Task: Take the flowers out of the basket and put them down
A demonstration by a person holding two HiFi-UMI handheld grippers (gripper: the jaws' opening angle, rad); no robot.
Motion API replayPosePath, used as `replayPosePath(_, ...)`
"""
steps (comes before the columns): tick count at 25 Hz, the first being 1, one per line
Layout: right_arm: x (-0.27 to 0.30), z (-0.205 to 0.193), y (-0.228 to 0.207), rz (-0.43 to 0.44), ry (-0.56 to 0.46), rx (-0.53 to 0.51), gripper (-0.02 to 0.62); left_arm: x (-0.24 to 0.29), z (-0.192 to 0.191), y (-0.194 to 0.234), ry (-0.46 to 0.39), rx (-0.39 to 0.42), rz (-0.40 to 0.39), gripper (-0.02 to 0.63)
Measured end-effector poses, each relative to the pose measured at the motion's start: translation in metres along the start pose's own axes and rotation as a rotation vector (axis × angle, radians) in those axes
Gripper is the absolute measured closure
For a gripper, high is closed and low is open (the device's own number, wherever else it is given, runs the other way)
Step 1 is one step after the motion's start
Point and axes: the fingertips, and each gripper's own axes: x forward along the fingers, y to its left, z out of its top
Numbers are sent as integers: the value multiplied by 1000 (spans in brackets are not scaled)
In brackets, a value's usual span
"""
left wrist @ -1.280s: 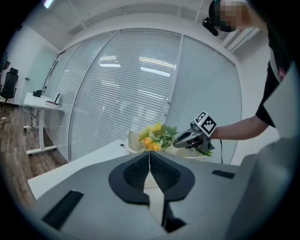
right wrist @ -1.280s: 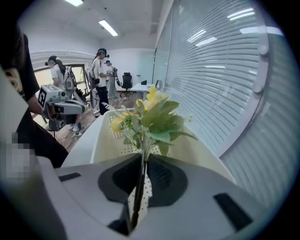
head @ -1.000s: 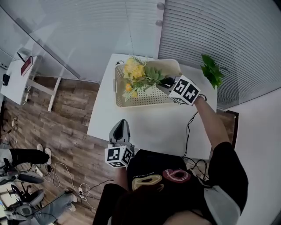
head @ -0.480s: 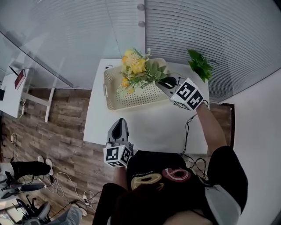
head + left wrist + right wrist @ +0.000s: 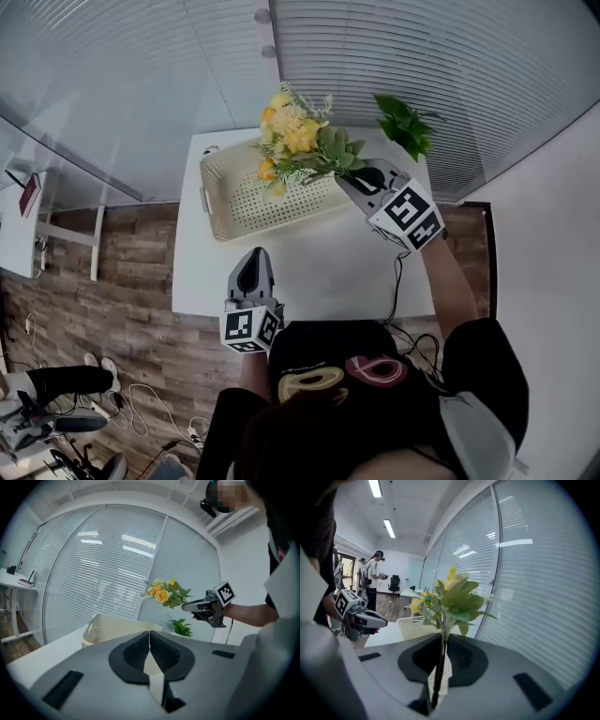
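A bunch of yellow flowers point(image 5: 298, 143) with green leaves hangs in the air above the cream perforated basket point(image 5: 225, 202) on the white table point(image 5: 309, 262). My right gripper point(image 5: 358, 178) is shut on the stems, which run between its jaws in the right gripper view, the flowers point(image 5: 450, 597) standing up ahead of them. In the left gripper view the flowers point(image 5: 165, 593) show raised over the basket point(image 5: 105, 627). My left gripper point(image 5: 252, 267) hovers at the table's near edge, jaws shut with nothing between them.
A small green plant point(image 5: 405, 122) stands at the table's far right corner by the blinds. A black cable point(image 5: 397, 281) trails over the table's right side. In the right gripper view, people point(image 5: 372, 581) stand in the room's far end near desks and chairs.
The right gripper has lifted the flowers up and out of the basket, toward the blinds. The left gripper drifted slightly along the table's near edge. The head camera's view shifted.
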Motion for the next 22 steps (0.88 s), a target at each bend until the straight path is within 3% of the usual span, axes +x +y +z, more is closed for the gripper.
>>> replayPosePath(22, -96, -72, -22, -262, 40, 161, 560, 36, -14, -70, 29, 30, -178, 588)
